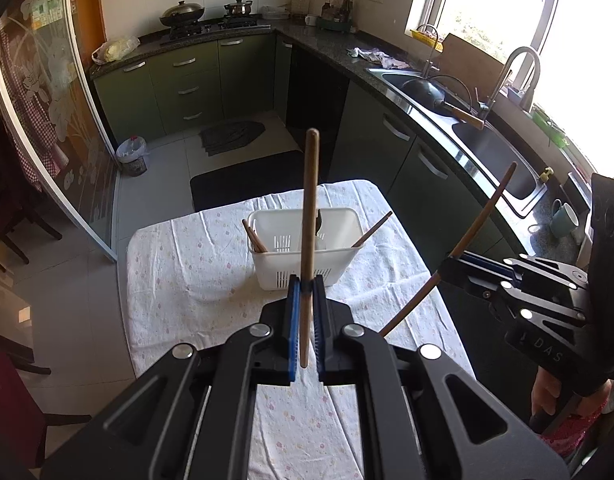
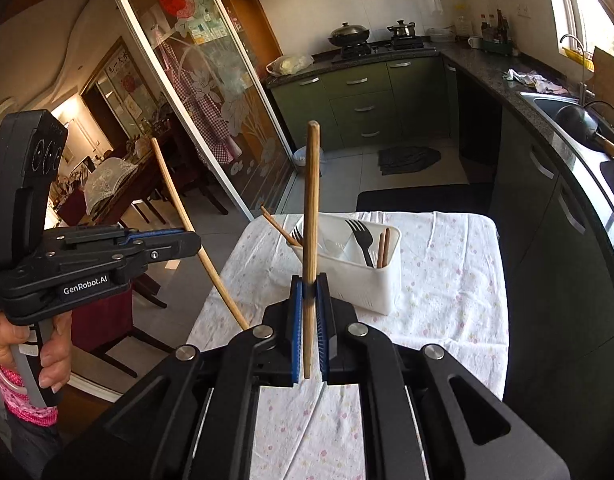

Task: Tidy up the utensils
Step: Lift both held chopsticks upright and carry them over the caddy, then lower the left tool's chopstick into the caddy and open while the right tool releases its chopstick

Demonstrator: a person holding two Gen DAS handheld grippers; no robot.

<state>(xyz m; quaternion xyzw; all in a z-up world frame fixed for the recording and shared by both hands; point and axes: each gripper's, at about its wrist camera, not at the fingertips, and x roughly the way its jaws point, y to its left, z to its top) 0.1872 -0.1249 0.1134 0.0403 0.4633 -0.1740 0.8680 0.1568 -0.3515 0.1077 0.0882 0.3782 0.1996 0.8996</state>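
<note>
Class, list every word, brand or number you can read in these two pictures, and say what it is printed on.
"GenRobot.AI": white print on the side of the left gripper, right wrist view.
"DAS": on the body of the right gripper, left wrist view; any further letters are hidden.
Papers on the glass door and notes on the wall by the window: too small and blurred to read.

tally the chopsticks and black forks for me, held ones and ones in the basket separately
chopstick in left gripper: 1
chopstick in right gripper: 1
chopsticks in white basket: 4
black fork: 1
total: 7
</note>
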